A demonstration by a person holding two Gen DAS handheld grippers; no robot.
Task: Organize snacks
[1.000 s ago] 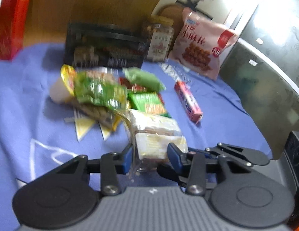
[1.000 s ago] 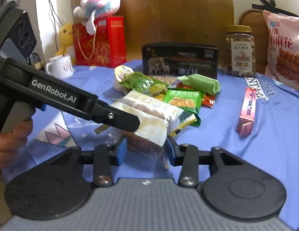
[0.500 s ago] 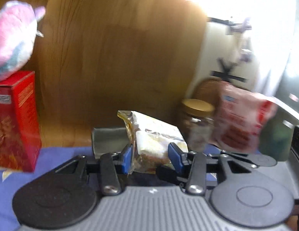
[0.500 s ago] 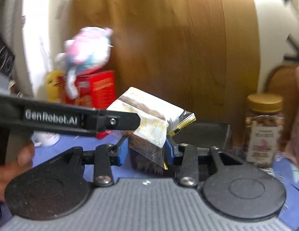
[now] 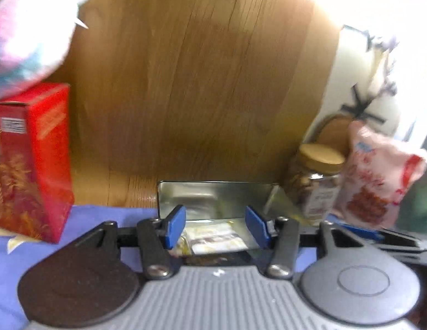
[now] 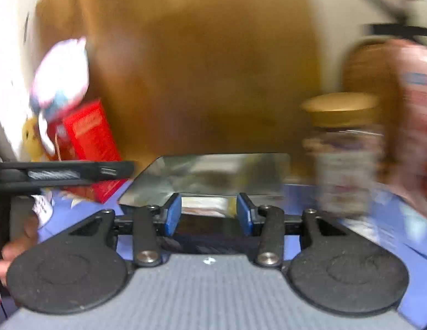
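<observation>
Wooden panel is seen behind the desk, which is covered in blue cloth. An open metal tin is set against the panel, between a red box and a gold-lidded jar. A clear snack packet is seen lying in the tin, untouched. Left claw and right claw are held part open, jaws just widened, packet released.

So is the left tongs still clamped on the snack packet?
No, the left tongs have just been opening, and the snack packet lies in the tin, pads clear.
</observation>
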